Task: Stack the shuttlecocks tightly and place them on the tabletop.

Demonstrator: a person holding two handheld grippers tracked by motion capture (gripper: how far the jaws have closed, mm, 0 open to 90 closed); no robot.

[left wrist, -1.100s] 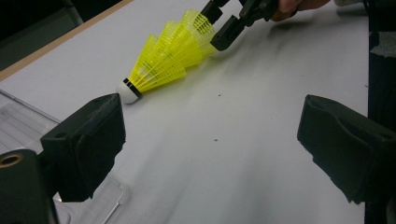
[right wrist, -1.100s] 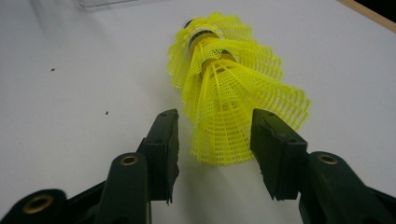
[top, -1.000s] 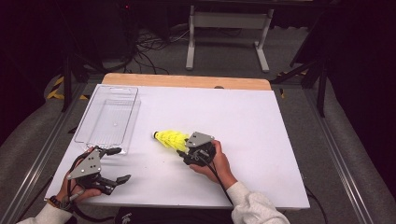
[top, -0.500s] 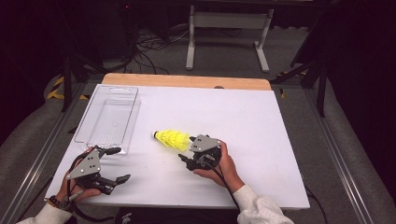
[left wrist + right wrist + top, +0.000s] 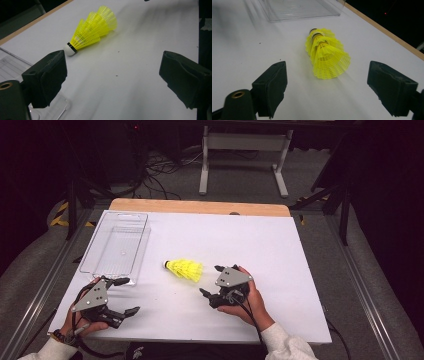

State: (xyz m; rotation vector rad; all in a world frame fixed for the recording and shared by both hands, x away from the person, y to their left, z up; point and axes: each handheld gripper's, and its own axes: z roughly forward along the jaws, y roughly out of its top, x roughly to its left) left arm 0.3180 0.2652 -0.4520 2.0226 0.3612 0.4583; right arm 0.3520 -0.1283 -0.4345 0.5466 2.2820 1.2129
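A stack of yellow plastic shuttlecocks [image 5: 185, 269] lies on its side on the white table top [image 5: 280, 250], cork end pointing left. My right gripper [image 5: 210, 280] sits just right of the skirt end and is apart from it. Its jaws have just been opening and hold nothing. In the right gripper view the shuttlecocks [image 5: 325, 53] lie ahead of the open gripper [image 5: 327, 90], beyond the fingertips. My left gripper [image 5: 131, 295] rests open near the front left edge. In the left gripper view the shuttlecocks [image 5: 93, 28] lie farther off beyond its wide jaws [image 5: 112, 77].
A clear plastic tray [image 5: 116, 245] with nothing in it stands at the back left of the table, its edge [image 5: 297, 10] showing beyond the shuttlecocks. A wooden strip [image 5: 200, 206] runs along the table's far edge. Dark floor, cables and a metal stand lie beyond.
The right gripper has let go of the shuttlecocks' skirt end, opened wide and drawn back to the right. The shuttlecocks stay on the table. The left gripper has not moved.
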